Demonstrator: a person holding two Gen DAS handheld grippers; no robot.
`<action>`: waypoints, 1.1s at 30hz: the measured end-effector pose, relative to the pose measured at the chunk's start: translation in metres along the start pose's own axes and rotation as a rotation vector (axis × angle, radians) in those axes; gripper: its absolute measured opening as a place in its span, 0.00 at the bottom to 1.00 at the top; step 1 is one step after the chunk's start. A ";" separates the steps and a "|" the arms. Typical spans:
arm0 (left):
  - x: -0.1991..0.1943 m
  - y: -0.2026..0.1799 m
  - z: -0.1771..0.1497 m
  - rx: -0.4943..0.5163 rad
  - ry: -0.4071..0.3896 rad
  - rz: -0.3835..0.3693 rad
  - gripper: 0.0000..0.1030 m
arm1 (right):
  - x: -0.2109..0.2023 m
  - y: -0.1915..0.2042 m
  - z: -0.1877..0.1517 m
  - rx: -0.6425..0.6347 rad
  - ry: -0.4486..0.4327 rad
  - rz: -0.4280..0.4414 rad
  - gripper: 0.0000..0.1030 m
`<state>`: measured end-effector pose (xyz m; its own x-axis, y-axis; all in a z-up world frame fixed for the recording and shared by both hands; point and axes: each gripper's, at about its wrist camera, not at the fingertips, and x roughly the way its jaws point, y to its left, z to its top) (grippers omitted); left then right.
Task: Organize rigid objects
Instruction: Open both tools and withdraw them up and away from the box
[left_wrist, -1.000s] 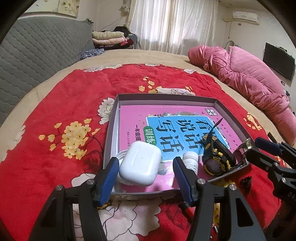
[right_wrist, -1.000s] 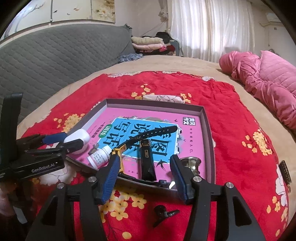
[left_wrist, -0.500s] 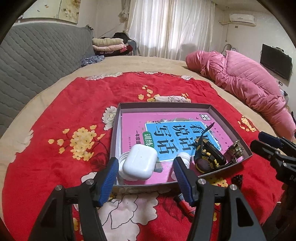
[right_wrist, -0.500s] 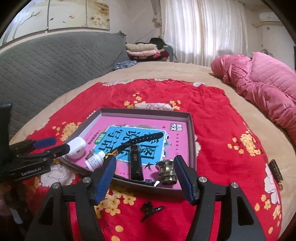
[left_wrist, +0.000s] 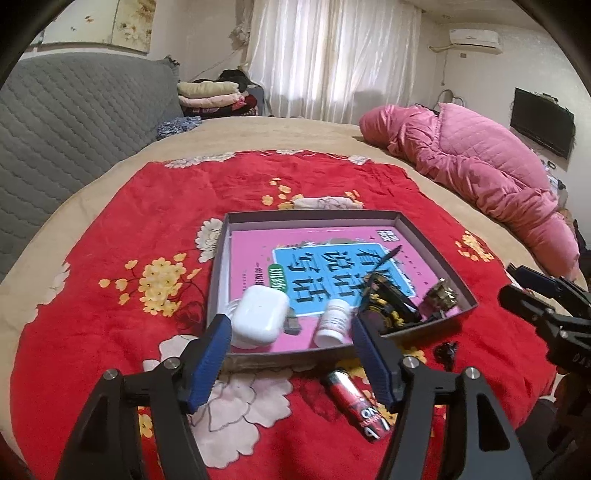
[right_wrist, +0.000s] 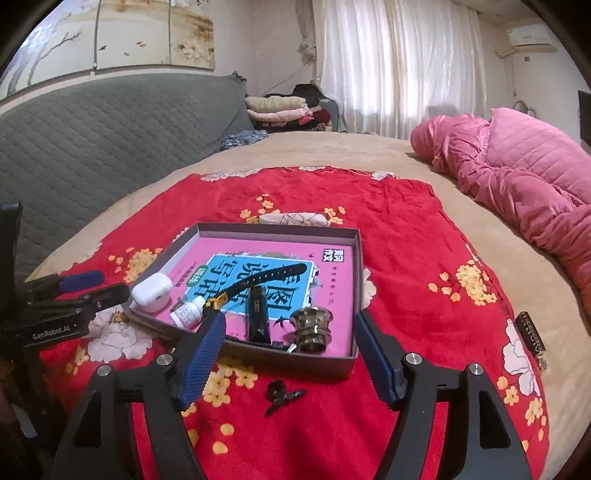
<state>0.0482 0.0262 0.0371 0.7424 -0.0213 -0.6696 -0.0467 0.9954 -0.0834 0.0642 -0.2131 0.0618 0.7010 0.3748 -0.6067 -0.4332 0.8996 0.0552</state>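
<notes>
A grey tray (left_wrist: 314, 216) lined with a pink book lies on the red floral bedspread. It holds a white earbud case (left_wrist: 260, 319), a small white bottle (left_wrist: 332, 323), a black and yellow watch (left_wrist: 388, 310) and a brass piece (right_wrist: 312, 328). My left gripper (left_wrist: 290, 328) hovers before the tray's near edge, its jaws opening, nothing gripped. A red lighter (left_wrist: 356, 406) lies below it on the cloth. My right gripper (right_wrist: 290, 325) is also back from the tray (right_wrist: 277, 228), its jaws opening and empty. A black clip (right_wrist: 282, 397) lies just under it.
A pink quilt (left_wrist: 480, 170) is heaped at the far right of the bed. The grey padded headboard (right_wrist: 92, 140) runs along the left, with folded clothes (right_wrist: 277, 109) behind. A small brown tag (right_wrist: 532, 332) lies on the cloth at the right.
Both grippers drew back and up from the tray and spread wider. The earbud case and the brass piece now sit free in the tray. The red lighter came into view.
</notes>
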 end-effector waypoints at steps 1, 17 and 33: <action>-0.002 -0.004 -0.001 0.011 0.001 -0.003 0.65 | -0.001 0.001 -0.002 -0.003 0.001 0.001 0.71; -0.004 -0.032 -0.020 0.027 0.101 -0.023 0.65 | -0.007 0.018 -0.020 -0.022 0.051 0.029 0.71; 0.019 -0.046 -0.042 0.017 0.233 -0.040 0.65 | 0.014 0.018 -0.044 -0.003 0.161 0.048 0.71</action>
<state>0.0365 -0.0243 -0.0032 0.5689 -0.0800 -0.8185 -0.0075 0.9947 -0.1025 0.0416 -0.2019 0.0190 0.5797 0.3769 -0.7224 -0.4659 0.8807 0.0856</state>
